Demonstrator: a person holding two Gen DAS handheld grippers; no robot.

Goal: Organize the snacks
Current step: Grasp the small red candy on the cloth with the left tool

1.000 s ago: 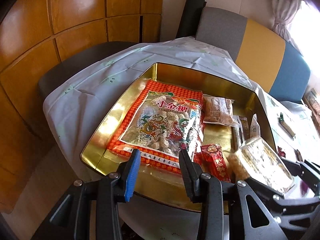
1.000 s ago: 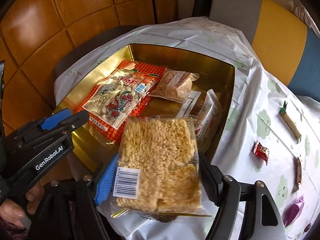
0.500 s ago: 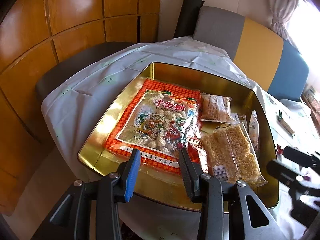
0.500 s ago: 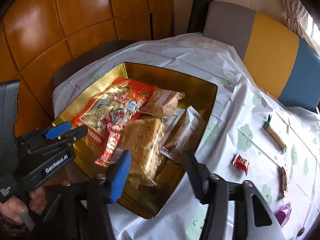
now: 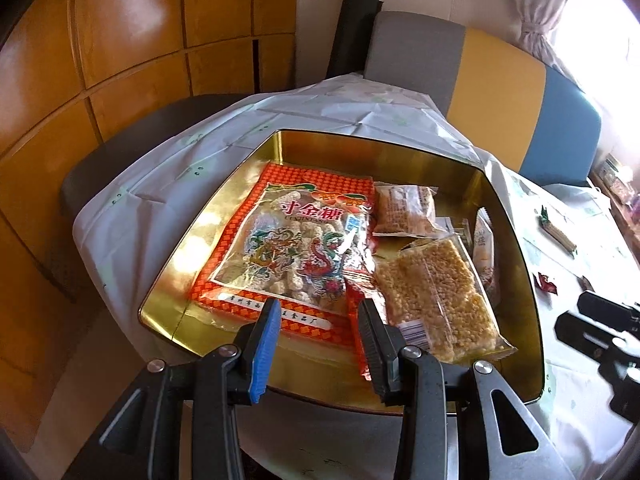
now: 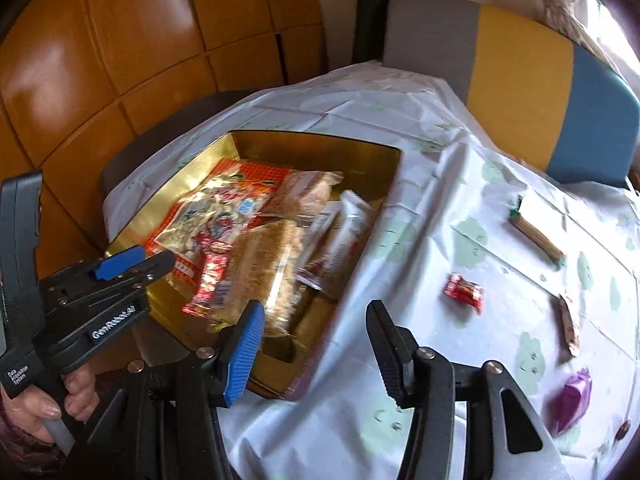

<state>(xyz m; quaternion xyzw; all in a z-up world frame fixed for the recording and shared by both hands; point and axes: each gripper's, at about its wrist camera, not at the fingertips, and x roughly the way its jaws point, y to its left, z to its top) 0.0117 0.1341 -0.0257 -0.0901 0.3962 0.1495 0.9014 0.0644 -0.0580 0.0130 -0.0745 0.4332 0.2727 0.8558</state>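
Left wrist view: the left gripper (image 5: 318, 330) hovers with jaws apart and empty over the near rim of the gold tin (image 5: 516, 240). Just beyond lies the red bag (image 5: 296, 240), printed "寸金糖", with the puffed-rice pack (image 5: 436, 292) to its right.

Right wrist view: the right gripper (image 6: 314, 344), jaws just narrowed and empty, hangs over the tablecloth (image 6: 420, 208) beside the tin (image 6: 320, 148); the rice pack (image 6: 268, 264) lies inside. The left gripper (image 6: 132, 264) reads "GenRobot.AI".

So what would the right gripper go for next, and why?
Probably swing right toward the red candy on the tablecloth. The right gripper is open and empty, the rice cake pack already lies in the gold tin, and loose snacks remain outside it.
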